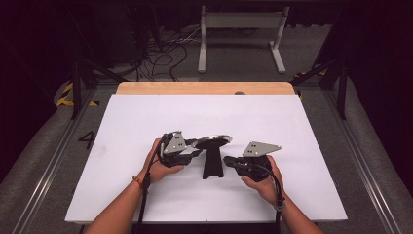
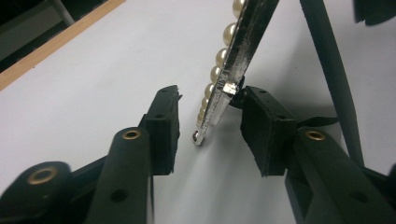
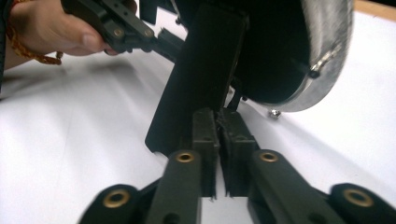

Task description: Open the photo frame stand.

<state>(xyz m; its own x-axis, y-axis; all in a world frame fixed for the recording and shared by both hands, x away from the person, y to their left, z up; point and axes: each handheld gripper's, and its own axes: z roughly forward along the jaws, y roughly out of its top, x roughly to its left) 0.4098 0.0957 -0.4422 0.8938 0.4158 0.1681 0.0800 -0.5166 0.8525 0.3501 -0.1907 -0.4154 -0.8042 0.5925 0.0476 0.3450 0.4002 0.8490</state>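
Tipping the mirror is the main risk

Nearest the person, the right gripper point(image 1: 227, 159) has its fingers pressed together, their tips right at the foot of the black stand point(image 3: 201, 70). I cannot tell whether anything thin is pinched between them. A nudge from these closed fingers could push the stand's leg along the smooth white desk point(image 1: 146, 117) and take the prop out from under the mirror.

Just beyond, the left gripper point(image 1: 198, 145) has its fingers point(image 2: 163, 126) moderately apart, with the silver rim of the mirror point(image 2: 243, 46) standing between them. One pad looks to be touching the rim while the other is clear of it, so nothing is clamped. In that state the mirror rests on its stand alone, in the middle of the desk between the two hands. A sideways drift of the left hand point(image 1: 163, 163) would lever the rim over.

If the fingers close off-centre, they could land on the row of pearls point(image 2: 228, 33) along the rim's edge. Those are round and likely slippery, so the grip might skid off or knock a bead loose.

Past the mirror the desk is bare, so nothing would stop a toppled mirror from sliding.
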